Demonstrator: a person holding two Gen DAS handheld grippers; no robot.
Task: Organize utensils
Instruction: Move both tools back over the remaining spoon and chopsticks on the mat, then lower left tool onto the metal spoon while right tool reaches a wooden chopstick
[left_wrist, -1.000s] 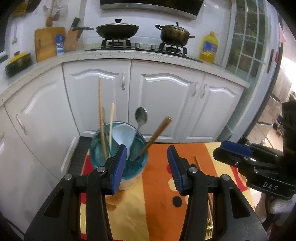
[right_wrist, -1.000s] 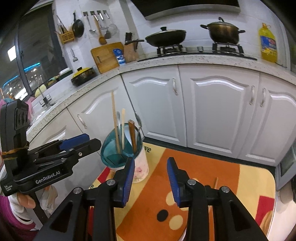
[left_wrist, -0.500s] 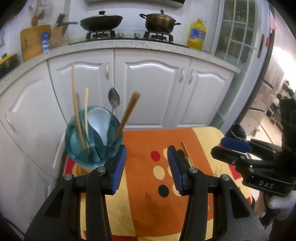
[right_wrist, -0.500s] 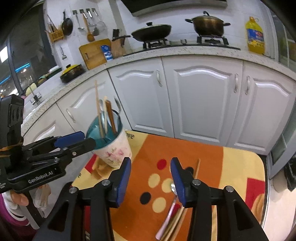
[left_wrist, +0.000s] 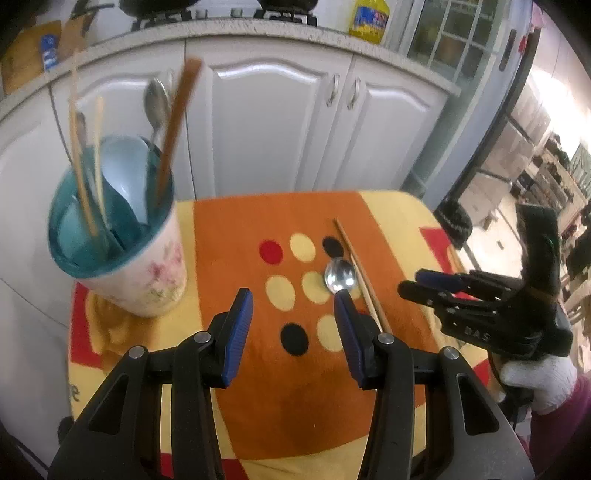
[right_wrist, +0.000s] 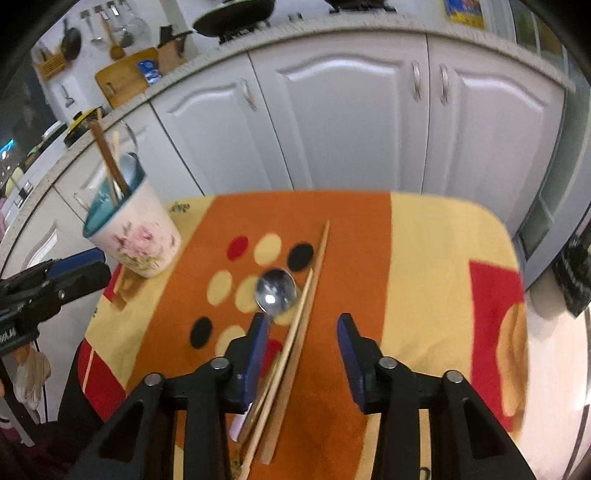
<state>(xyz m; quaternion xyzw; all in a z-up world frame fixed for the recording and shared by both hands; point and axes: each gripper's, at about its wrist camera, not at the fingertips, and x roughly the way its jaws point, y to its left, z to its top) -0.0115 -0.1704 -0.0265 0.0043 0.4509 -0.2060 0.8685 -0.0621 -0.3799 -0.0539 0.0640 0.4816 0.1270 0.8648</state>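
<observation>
The right gripper (right_wrist: 301, 330) stands directly over the loose utensils. Its jaws are closing, with nothing pinched yet; the chopsticks (right_wrist: 295, 332) and the spoon (right_wrist: 276, 291) lie below the gap, nearer the left jaw.

The left gripper (left_wrist: 293, 326) has its jaws spread wide and empty. From its own view, the spoon bowl shows just beyond its right jaw tip, so the utensils lie to its right.

The loose utensils rest on the orange centre band of the mat (right_wrist: 436, 258). Their long axes run from the near edge toward the far edge, roughly in line with the right gripper's fingers. The handle ends lie nearest that gripper; the spoon bowl and chopstick tips point away, toward the cabinets (right_wrist: 351, 122).

The right hand appears the nearer one and the better aligned. A pinch across the shafts probably needs little wrist turn.

The cup (right_wrist: 135, 236) stands at the far left corner of the mat, already holding upright utensils. It is well apart from the loose group.
</observation>
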